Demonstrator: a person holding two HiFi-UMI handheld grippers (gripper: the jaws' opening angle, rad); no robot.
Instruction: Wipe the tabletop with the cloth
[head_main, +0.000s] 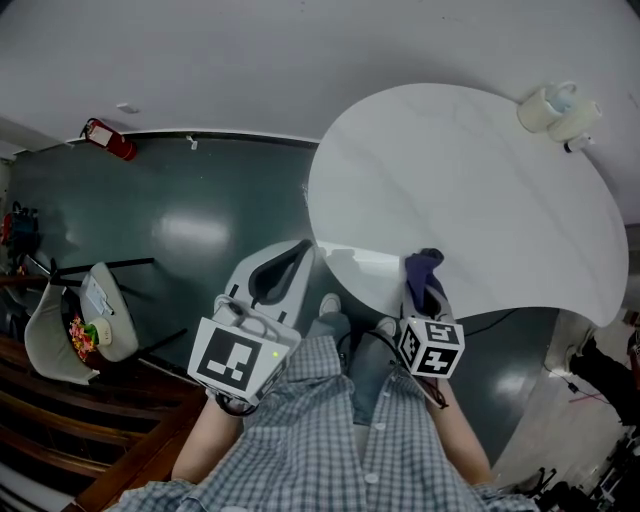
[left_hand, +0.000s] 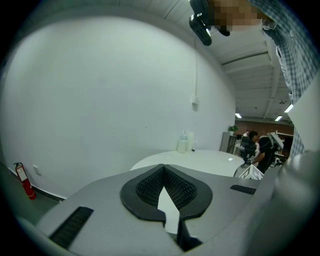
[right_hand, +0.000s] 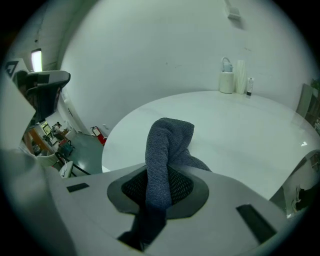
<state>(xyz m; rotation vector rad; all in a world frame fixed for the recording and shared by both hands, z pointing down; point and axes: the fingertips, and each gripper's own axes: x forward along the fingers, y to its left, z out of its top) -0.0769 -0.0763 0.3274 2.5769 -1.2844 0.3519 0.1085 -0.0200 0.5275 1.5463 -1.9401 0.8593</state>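
Note:
A dark blue-grey cloth (right_hand: 167, 145) is pinched between the jaws of my right gripper (right_hand: 160, 175) and stands up in a fold over the near edge of the round white table (right_hand: 240, 125). In the head view the cloth (head_main: 423, 270) hangs at the table's (head_main: 480, 200) near rim, held by the right gripper (head_main: 425, 292). My left gripper (head_main: 296, 254) is off the table's left side, over the floor. Its jaws (left_hand: 162, 172) meet at the tips with nothing held, and it points toward the table (left_hand: 200, 160).
Two pale bottles (head_main: 558, 110) stand at the table's far edge, also visible as bottles (right_hand: 235, 76) in the right gripper view. A red fire extinguisher (head_main: 110, 140) leans at the wall. A chair (head_main: 60, 335) stands on the dark floor at left. People (left_hand: 260, 150) are in the background.

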